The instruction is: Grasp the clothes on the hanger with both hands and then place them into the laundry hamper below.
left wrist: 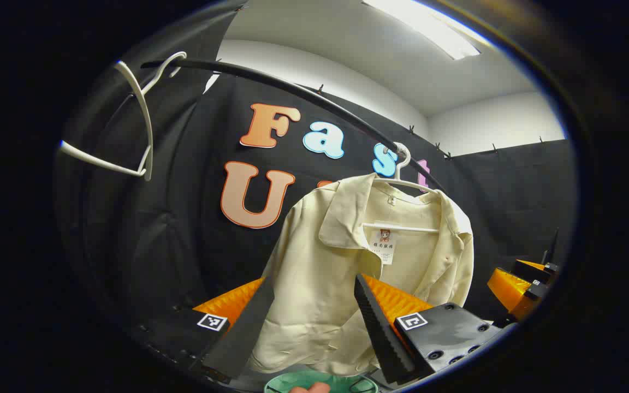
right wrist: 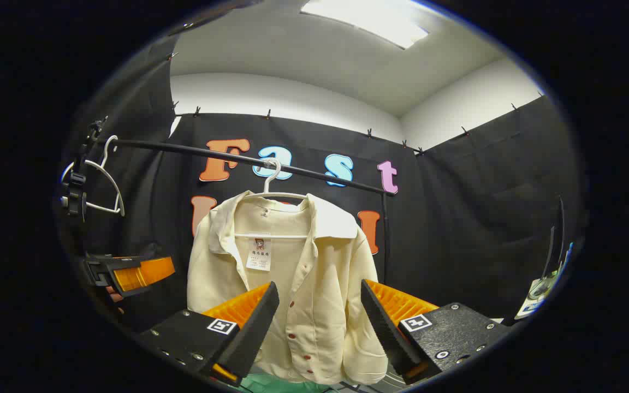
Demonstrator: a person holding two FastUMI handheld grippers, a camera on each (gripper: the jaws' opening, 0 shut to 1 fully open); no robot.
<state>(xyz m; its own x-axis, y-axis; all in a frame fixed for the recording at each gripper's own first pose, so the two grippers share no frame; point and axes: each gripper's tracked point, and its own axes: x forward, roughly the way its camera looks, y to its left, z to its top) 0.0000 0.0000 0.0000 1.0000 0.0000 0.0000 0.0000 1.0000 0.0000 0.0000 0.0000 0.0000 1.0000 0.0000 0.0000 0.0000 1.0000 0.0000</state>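
A cream button shirt [left wrist: 342, 273] hangs on a white hanger [left wrist: 402, 183] from a black rail [left wrist: 292, 87]. My left gripper [left wrist: 313, 284] is open, its fingers spread wide in front of the shirt's lower half and pressing on nothing. In the right gripper view the same shirt [right wrist: 292, 284] hangs from its hanger [right wrist: 273, 188], and my right gripper [right wrist: 320, 286] is open before the buttoned front, level with the hem. Each gripper also shows in the other's view: the right one [left wrist: 524, 278] and the left one [right wrist: 129, 275]. The green hamper rim [left wrist: 320, 382] lies below the shirt.
An empty white hanger [left wrist: 140, 125] hangs at the rail's left end, also in the right gripper view [right wrist: 104, 183]. A clamp [right wrist: 74, 199] holds the rail at the left. Black cloth walls close the booth behind and on both sides.
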